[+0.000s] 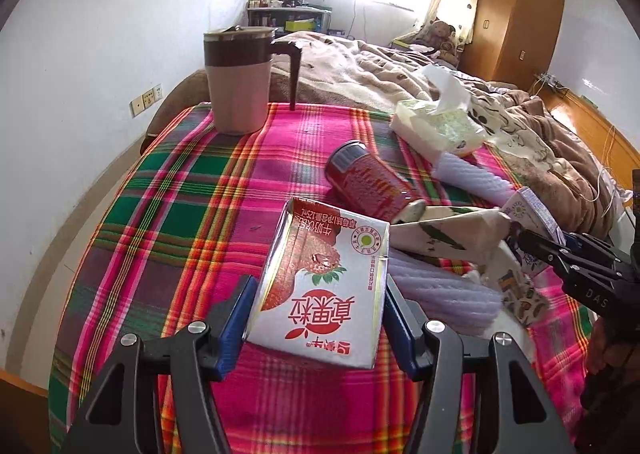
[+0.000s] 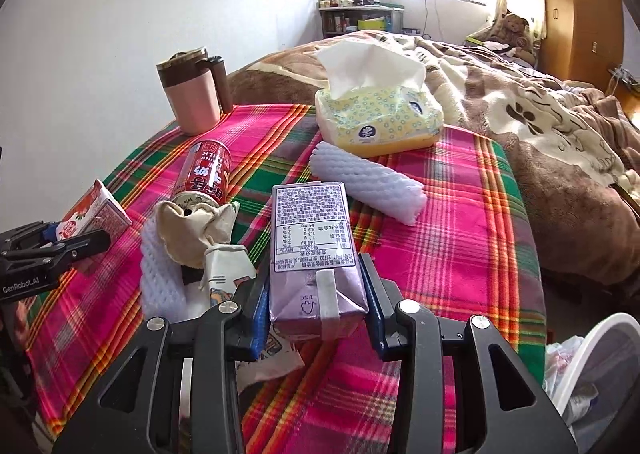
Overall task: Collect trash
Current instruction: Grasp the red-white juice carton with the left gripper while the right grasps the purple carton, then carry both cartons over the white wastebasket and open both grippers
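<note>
A red-and-white carton [image 1: 320, 290] is gripped by the left gripper [image 1: 318, 318], a purple carton [image 2: 314, 250] by the right gripper [image 2: 316, 302], both over the worktop [image 2: 460, 214]. Both grips are best kept firm while the cartons are carried to the bin [image 2: 600, 358].

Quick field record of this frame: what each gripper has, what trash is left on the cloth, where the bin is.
left gripper: shut on red-and-white carton
right gripper: shut on purple carton
left on plaid cloth: red can on its side, foam sleeve, crumpled wrappers
not trash: mug, tissue pack
bin: white rim at lower right of the right wrist view
</note>
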{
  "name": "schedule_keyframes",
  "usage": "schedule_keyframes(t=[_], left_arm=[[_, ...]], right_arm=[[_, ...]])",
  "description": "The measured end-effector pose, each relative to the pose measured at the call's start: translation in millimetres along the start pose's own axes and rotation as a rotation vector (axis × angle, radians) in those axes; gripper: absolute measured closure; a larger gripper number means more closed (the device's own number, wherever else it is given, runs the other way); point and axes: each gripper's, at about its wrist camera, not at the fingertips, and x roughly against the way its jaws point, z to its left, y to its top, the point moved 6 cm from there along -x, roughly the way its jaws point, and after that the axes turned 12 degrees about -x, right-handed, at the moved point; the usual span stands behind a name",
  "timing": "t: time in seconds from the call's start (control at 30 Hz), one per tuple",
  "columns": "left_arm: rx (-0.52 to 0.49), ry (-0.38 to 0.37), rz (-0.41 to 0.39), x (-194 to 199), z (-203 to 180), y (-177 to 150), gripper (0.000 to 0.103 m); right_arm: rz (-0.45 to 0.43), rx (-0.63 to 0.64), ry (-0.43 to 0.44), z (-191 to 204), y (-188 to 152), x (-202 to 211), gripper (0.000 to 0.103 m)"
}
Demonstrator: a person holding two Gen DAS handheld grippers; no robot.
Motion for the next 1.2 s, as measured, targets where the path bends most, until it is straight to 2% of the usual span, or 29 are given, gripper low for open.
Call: schedule_keyframes(t=[0.43, 0.87, 1.2], left_arm=[[-0.041, -0.044, -0.08, 49, -57, 5, 0.042], [-0.106, -0.129, -0.118, 69, -132, 5, 0.042], [-0.157, -0.193, -0.161, 81, -191, 12, 0.042]], right_arm=[[-0.075, -0.021, -0.029, -23, -10, 46, 0.064], [-0.167, -0.075, -0.075, -56, -22, 100, 0.064], [-0.249, -0.115, -0.147, -95, -27, 140, 0.064]])
